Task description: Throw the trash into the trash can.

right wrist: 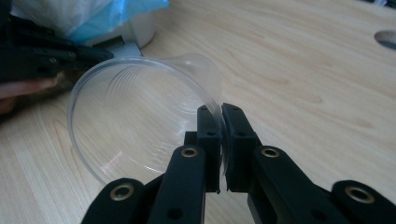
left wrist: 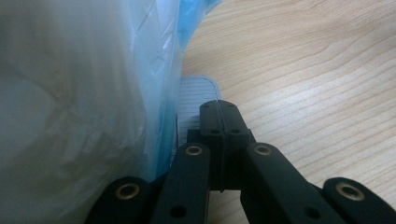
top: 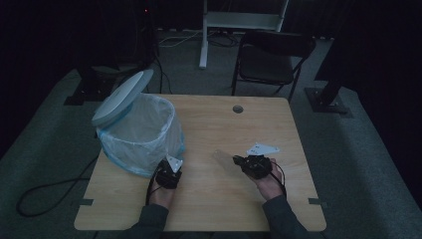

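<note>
A white pedal bin (top: 139, 134) lined with a pale blue bag (left wrist: 84, 93) stands on the table's left side, its lid (top: 122, 97) tipped up. My left gripper (top: 167, 168) sits at the bin's foot. In the left gripper view the left gripper (left wrist: 218, 105) is shut, with its tip on the grey ribbed pedal (left wrist: 194, 100). My right gripper (top: 239, 162) is right of centre. A clear plastic cup (right wrist: 140, 116) lies on its side just above the wood, mouth toward the camera, and the right gripper (right wrist: 220, 112) is shut on its rim. The cup (top: 224, 160) points toward the bin.
The wooden table (top: 209, 209) has a round cable hole (top: 238, 108) near its far edge. A black folding chair (top: 271, 57) and a white stand (top: 204, 35) are behind the table. A cable (top: 45, 194) loops on the floor at the left.
</note>
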Available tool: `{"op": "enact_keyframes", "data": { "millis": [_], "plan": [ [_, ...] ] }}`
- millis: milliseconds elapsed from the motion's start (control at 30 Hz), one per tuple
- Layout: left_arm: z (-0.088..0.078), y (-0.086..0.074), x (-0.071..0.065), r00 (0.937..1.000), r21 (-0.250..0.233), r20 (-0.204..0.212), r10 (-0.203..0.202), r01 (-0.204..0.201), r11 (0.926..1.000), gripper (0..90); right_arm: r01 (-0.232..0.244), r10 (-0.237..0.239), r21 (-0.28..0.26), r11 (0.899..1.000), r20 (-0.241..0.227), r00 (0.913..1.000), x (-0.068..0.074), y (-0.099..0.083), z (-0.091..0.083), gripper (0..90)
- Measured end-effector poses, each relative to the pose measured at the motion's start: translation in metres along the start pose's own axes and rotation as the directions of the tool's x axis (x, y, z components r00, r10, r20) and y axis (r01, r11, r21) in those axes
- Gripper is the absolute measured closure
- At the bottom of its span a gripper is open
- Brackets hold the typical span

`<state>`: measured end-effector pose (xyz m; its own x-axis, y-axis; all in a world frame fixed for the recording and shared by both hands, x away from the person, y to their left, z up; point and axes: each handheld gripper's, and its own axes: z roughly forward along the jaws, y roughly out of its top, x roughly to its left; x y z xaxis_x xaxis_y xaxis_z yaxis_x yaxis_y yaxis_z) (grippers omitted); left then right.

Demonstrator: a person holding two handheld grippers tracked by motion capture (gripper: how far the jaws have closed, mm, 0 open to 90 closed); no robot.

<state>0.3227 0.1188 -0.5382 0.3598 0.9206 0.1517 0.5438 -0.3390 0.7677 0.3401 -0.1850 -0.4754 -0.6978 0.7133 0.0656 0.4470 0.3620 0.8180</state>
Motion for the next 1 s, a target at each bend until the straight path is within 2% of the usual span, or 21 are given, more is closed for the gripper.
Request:
{"op": "enact_keyframes", "data": {
  "millis": [500,1000],
  "plan": [
    [0.0,0.0,0.001,1.0,-0.001,0.001,0.007,-0.007,1.0,90.0,0.05,-0.051,-0.046,0.998,-0.005,0.9987,0.005,0.029,-0.007,86.4],
    [0.0,0.0,0.0,1.0,-0.001,0.001,-0.007,0.007,1.0,90.0,0.095,-0.096,-0.091,0.991,-0.013,0.9953,0.013,0.057,-0.013,86.5]
  ]
}}
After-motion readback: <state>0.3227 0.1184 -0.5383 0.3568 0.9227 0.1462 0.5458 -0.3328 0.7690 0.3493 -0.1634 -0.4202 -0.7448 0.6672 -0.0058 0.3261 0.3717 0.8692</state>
